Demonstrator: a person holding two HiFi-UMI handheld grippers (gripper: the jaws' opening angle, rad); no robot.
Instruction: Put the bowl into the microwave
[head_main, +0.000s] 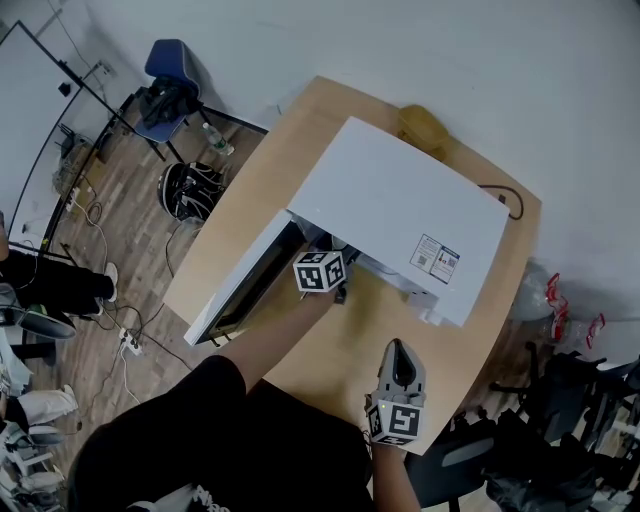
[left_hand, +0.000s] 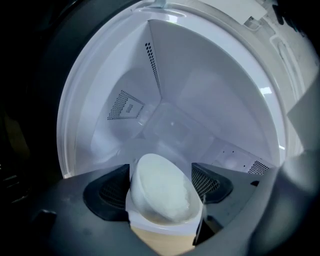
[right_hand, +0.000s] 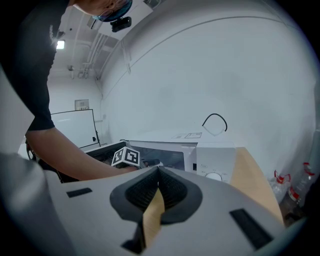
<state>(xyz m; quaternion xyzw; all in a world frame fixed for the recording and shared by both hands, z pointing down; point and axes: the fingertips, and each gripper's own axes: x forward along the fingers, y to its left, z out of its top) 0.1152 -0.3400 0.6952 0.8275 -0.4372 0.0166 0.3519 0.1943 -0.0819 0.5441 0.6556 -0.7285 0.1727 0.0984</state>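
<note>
One bowl (left_hand: 165, 195), white and round with a matt, slightly grainy inside, sits tilted at the mouth of the microwave (head_main: 400, 210), its lower edge on the white front sill and its opening turned up towards my camera. It stands between the two fingers (left_hand: 107, 192) of the left gripper (left_hand: 161, 180), which are spread wide to either side of it. I see no pad pressing into it, so I read that hand as released. Both pads are dark and ribbed like fine mesh.

Behind the bowl, the oven cavity is smooth, glossy white, with flat walls meeting in sharp corners and a patch of small perforations (left_hand: 125, 106) on the left wall. From the head view the microwave is a plain white box with one printed sticker (head_main: 433, 258) on its top. Its single door (head_main: 240, 290) hangs open to the left, dark on the inner face. One round dial (right_hand: 214, 176) shows on the front panel.

The right gripper (head_main: 398, 352) is held over the table (head_main: 330, 370), near the microwave's front right corner, its fingers clenched together on nothing. Two marker cubes show, one on each gripper (head_main: 320, 270) (head_main: 397, 422).

The table is pale wood with rounded corners. One black cable (head_main: 510, 200) loops behind the oven. On the plank floor beyond stand one blue chair (head_main: 165, 65) and one black bag (head_main: 190, 188).
</note>
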